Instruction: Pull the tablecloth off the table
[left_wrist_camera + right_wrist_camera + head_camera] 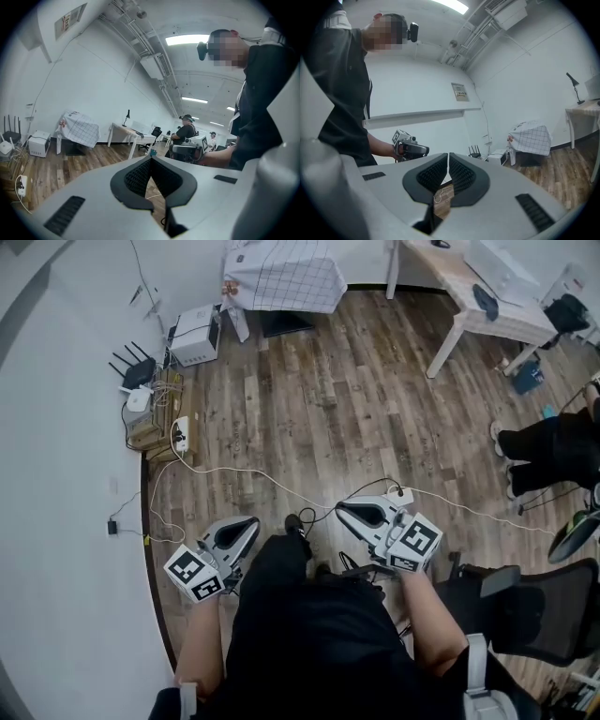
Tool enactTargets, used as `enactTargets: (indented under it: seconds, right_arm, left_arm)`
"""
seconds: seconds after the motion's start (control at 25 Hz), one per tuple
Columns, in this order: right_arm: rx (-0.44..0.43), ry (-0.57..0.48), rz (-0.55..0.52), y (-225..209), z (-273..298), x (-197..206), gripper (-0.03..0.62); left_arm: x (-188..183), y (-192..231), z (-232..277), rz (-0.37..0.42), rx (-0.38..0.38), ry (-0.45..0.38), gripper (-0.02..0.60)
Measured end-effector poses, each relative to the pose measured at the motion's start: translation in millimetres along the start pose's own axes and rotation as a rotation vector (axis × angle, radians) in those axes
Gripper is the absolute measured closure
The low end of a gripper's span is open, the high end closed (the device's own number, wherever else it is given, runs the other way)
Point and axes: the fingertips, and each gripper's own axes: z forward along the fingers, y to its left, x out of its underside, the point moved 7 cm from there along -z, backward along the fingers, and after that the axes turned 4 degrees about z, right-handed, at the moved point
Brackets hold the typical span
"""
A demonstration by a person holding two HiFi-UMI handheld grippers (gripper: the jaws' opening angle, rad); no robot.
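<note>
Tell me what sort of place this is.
Probably an office or lab workroom: a white desk, a black office chair, and a router and power strip by the wall.

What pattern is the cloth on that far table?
The tablecloth is white with a thin dark grid, clearest in the head view.

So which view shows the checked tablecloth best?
The head view: the checked tablecloth is largest there and its grid is sharp, though it is cropped at the top edge. The left and right gripper views show the tablecloth whole, but small and distant.
</note>
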Motion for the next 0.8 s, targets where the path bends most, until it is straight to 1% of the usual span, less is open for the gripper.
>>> enactTargets:
  seconds: [0.16, 0.32, 0.44, 0.52, 0.64, 0.8]
  right_arm:
    - [-0.002, 0.016, -0.008, -29, 22, -11, 0.569]
    - [0.017, 0.047, -0.013, -74, 53, -30, 0.569]
    - [0.030, 0.048, -0.010, -109, 81, -57, 0.569]
    - [0.038, 0.050, -0.001, -136, 102, -76, 0.569]
    - [0.060, 0.074, -0.008, -175, 134, -98, 0.569]
    - [0.084, 0.065, -0.036, -220, 171, -127, 0.569]
  left_arm:
    - [-10, 36, 23, -0.003, 0.012, -0.023, 0.569]
    - [-23, 88, 49, -0.019, 0.035, -0.042, 0.569]
    - [-48, 134, 67, -0.021, 0.046, -0.050, 0.569]
    - [-68, 168, 78, 0.002, 0.060, -0.067, 0.569]
    - [-98, 220, 91, 0.030, 0.061, -0.094, 0.569]
    - [-121, 285, 114, 0.036, 0.090, -0.134, 0.569]
